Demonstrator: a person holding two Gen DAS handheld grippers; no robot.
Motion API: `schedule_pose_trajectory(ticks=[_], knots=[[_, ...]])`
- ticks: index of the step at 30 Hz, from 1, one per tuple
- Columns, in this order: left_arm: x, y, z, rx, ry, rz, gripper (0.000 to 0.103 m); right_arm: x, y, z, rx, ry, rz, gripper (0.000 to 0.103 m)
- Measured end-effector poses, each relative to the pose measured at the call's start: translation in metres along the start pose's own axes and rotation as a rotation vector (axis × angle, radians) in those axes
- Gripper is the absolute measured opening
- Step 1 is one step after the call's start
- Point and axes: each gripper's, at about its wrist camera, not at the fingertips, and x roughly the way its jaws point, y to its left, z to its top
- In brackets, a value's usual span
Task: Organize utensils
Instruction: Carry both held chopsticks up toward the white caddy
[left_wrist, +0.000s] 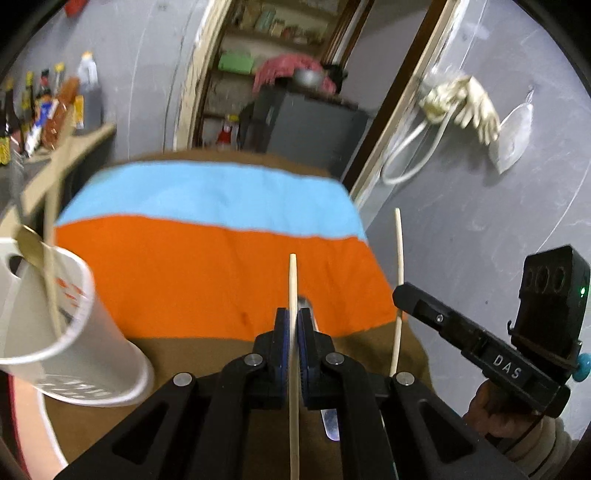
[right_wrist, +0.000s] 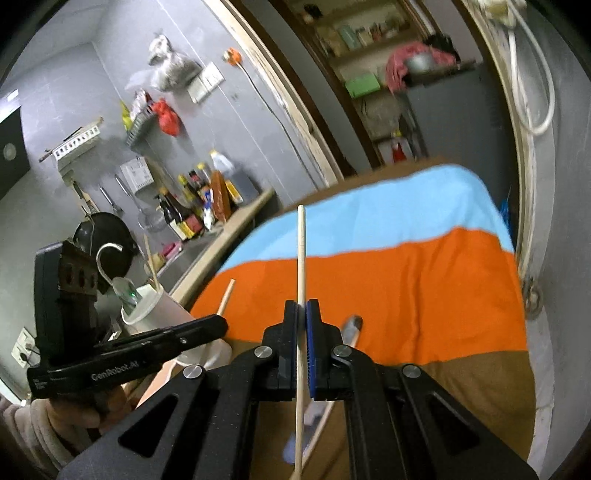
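My left gripper (left_wrist: 294, 314) is shut on a pale wooden chopstick (left_wrist: 292, 280) that points up past the pads, above the striped cloth (left_wrist: 184, 266). My right gripper (right_wrist: 303, 308) is shut on a second chopstick (right_wrist: 301, 251), also held off the table. Each gripper shows in the other's view: the right gripper (left_wrist: 400, 295) with its chopstick (left_wrist: 399, 251), the left gripper (right_wrist: 221, 325) with its chopstick (right_wrist: 227, 295). A white utensil holder (left_wrist: 92, 332) (right_wrist: 147, 306) with wooden utensils (left_wrist: 50, 258) in it stands at the table's left. A metal utensil (left_wrist: 330, 424) (right_wrist: 352, 325) lies on the cloth beneath the grippers.
The cloth's blue, orange and brown bands cover the table (right_wrist: 480, 387). A counter with sauce bottles (left_wrist: 44, 107) (right_wrist: 192, 206) lies to the left, pans hang on the wall (right_wrist: 107, 229). Behind the table are a doorway with a grey cabinet (left_wrist: 314, 125) and a wall with hanging gloves (left_wrist: 472, 103).
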Motion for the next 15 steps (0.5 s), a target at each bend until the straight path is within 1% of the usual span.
schedule_pose_trajectory(ticks=[3,7,15], knots=[[-0.025,0.004,0.005,-0.003,-0.071,-0.007,0.005,-0.012,0.013,0.010,-0.022,-0.045,0.000,0.004],[-0.053,0.011,0.013,0.001,-0.155,-0.013,0.005,-0.023,0.040,0.022,-0.073,-0.098,0.008,0.004],[-0.110,0.031,0.031,-0.003,-0.308,0.004,0.005,-0.037,0.105,0.051,-0.183,-0.192,0.085,0.004]])
